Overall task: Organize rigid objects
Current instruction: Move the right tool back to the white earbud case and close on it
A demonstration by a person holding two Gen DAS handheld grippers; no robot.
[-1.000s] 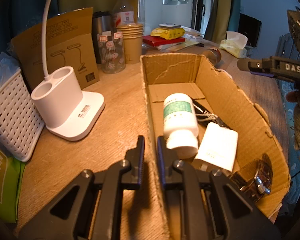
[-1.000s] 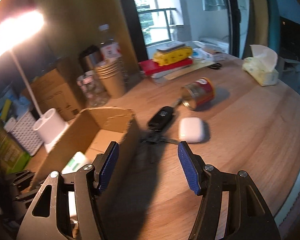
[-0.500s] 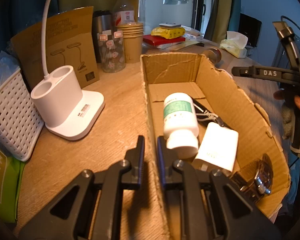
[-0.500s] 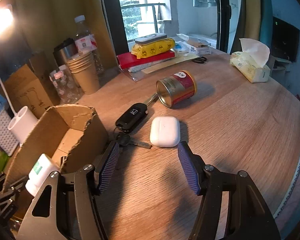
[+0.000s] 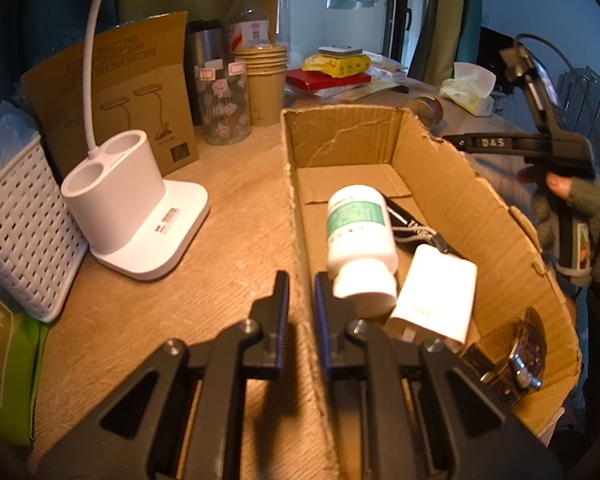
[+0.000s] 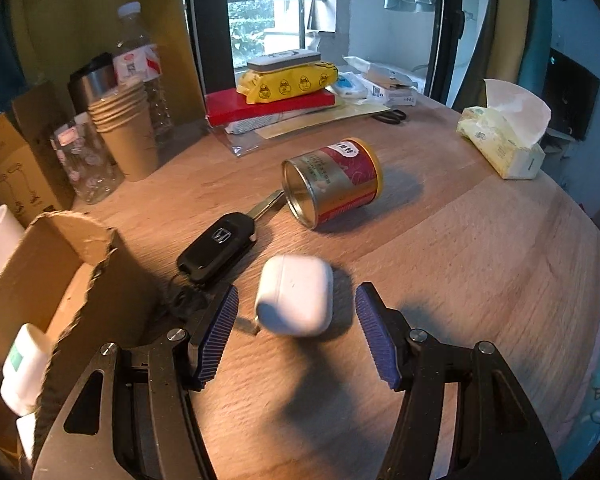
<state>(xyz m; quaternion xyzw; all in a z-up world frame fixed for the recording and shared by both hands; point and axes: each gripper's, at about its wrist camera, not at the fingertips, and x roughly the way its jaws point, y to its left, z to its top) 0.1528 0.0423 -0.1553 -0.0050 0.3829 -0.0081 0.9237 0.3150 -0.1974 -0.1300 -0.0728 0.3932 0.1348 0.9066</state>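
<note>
My left gripper (image 5: 301, 300) is shut on the left wall of the open cardboard box (image 5: 460, 200). Inside the box lie a white pill bottle (image 5: 358, 240), a white adapter block (image 5: 436, 292), a wristwatch (image 5: 516, 356) and a black strap (image 5: 412, 228). My right gripper (image 6: 298, 334) hangs open low over the table beside the box's far end (image 6: 72, 264). A white earbud case (image 6: 296, 300) lies just ahead, between its fingers, and the pads are not touching it. A black car key (image 6: 218, 246) and a tipped red tin can (image 6: 332, 184) lie behind the case.
A white lamp base (image 5: 136, 216), a white basket (image 5: 20, 232) and a lamp carton (image 5: 120, 92) stand left of the box. Paper cups (image 6: 126, 136), bottles, a red book (image 6: 268, 106) and a tissue pack (image 6: 504, 140) line the table's far side. A gloved hand (image 5: 572, 232) holds the right gripper.
The right gripper has swung right and come down toward the earbud case, which now sits between its fingers. The left gripper has kept still on the box wall.
</note>
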